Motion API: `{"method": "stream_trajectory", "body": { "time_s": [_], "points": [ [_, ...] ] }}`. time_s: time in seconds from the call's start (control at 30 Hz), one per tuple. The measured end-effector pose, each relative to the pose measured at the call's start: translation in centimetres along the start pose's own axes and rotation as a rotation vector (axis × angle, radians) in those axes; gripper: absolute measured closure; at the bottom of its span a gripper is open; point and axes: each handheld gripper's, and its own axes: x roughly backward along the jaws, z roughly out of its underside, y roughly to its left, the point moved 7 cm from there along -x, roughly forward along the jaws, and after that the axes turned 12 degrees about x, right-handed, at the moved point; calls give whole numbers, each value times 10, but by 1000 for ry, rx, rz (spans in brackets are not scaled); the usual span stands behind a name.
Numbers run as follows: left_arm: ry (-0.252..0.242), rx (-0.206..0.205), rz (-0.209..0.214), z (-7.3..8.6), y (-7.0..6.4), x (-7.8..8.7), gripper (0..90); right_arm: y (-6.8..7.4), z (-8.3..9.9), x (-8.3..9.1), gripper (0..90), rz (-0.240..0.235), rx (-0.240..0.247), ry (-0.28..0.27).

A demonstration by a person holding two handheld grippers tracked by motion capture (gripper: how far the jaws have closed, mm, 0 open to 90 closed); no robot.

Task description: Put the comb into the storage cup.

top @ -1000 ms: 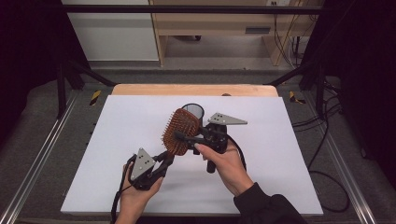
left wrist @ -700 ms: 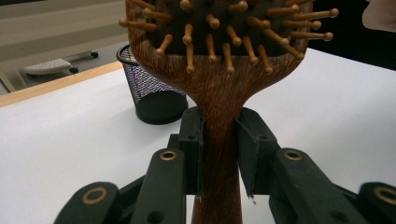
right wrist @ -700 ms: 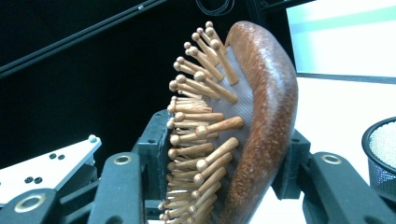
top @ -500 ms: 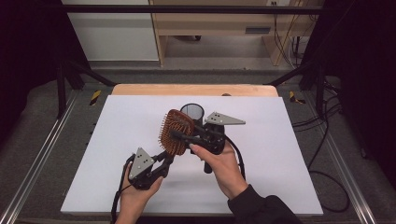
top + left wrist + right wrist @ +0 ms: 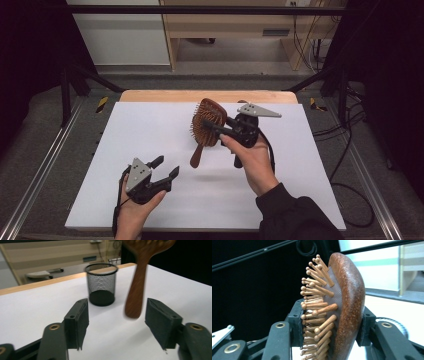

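The right gripper point(image 5: 216, 131) holds a brown wooden brush point(image 5: 206, 125) up over the middle of the white table point(image 5: 150, 125). Its two black jaws squeeze the fat head of the brush — one jaw presses on the side with the little wooden pegs, the other on the smooth round back. In the right gripper view the brush point(image 5: 342, 307) sits snug between the jaws, with the pegs poking out to the left.

The brush hangs in the air with its head up and its handle pointing down toward the person. The handle does not touch the table, and a soft shadow lies on the white top below it.

The left gripper point(image 5: 166, 167) is low, near the front of the table, and well apart from the right one. Its jaws are spread wide and have nothing in them. In the left gripper view the brush handle point(image 5: 136, 287) hangs in front of the gap between the jaws, a bit blurry — it touches neither jaw.

A black mesh cup point(image 5: 101, 283) stands upright on the table behind the handle. It looks empty, and its dark round bottom shows through the wire.
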Motion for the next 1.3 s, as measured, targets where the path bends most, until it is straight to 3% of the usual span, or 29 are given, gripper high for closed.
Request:
{"method": "stream_trajectory", "body": {
  "time_s": [0.17, 0.27, 0.37, 0.57, 0.67, 0.73, 0.93, 1.13, 1.3],
  "points": [
    [-2, 22, -66, 7, 25, 15, 249, -19, -17, 5, 517, 37, 9, 17],
    [-22, 25, -110, 10, 37, 27, 230, -24, -25, 6, 517, 44, 11, 17],
    [-21, 12, -129, 12, 44, 37, 208, -27, -29, 6, 517, 52, 6, 21],
    [-10, -8, -152, 21, 56, 55, 129, -29, -42, 4, 517, 63, -6, 8],
    [-23, 27, -166, 23, 63, 61, 80, -31, -52, 1, 517, 68, 0, 0],
    [-42, 49, -166, 21, 66, 62, 64, -33, -59, -4, 517, 72, 7, -4],
    [-82, 31, -164, 18, 71, 63, 48, -38, -78, -16, 516, 84, 24, -20],
    [-166, 31, -194, 9, 81, 69, 43, -46, -88, -29, 515, 99, 46, -36],
    [-168, 86, -207, 11, 95, 70, 43, -62, -89, -39, 516, 133, 39, -33]
  ]
}}
